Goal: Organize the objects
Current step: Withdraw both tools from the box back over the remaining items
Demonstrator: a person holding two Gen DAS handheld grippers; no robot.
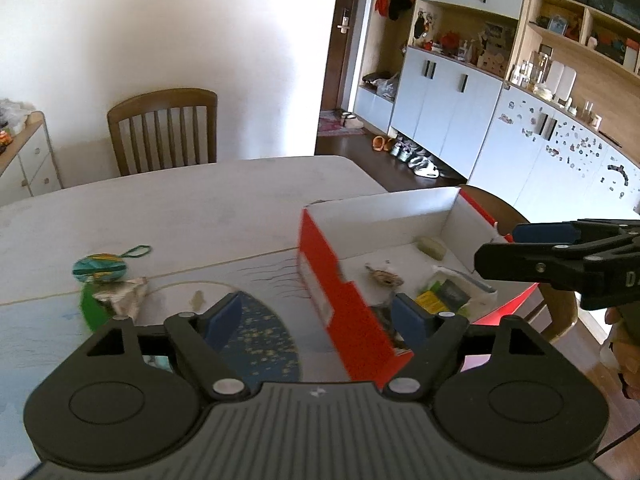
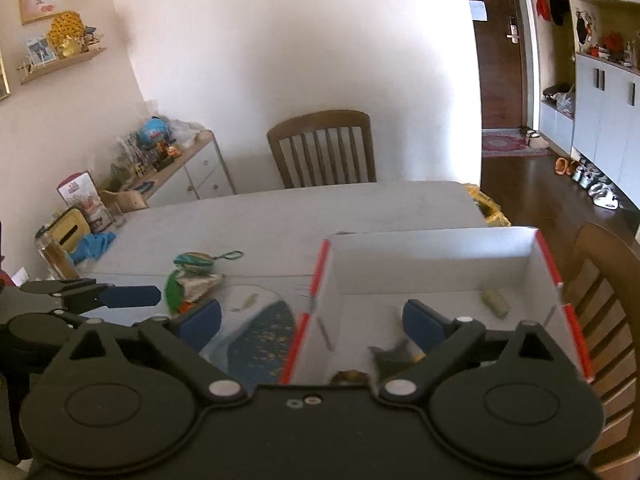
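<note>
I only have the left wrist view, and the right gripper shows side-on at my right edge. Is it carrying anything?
Observer: No. In the right wrist view the right gripper stands open, with nothing between its pads.
Operator: Where does it sit relative to the box?
Observer: In that view it frames the red box at its left wall: one finger is over the table mat, the other over the box's inside.
Operator: Is anything left on the table past my left edge?
Observer: Yes. A blue cloth lies at the far left end of the table, beside a yellow tissue box.
</note>
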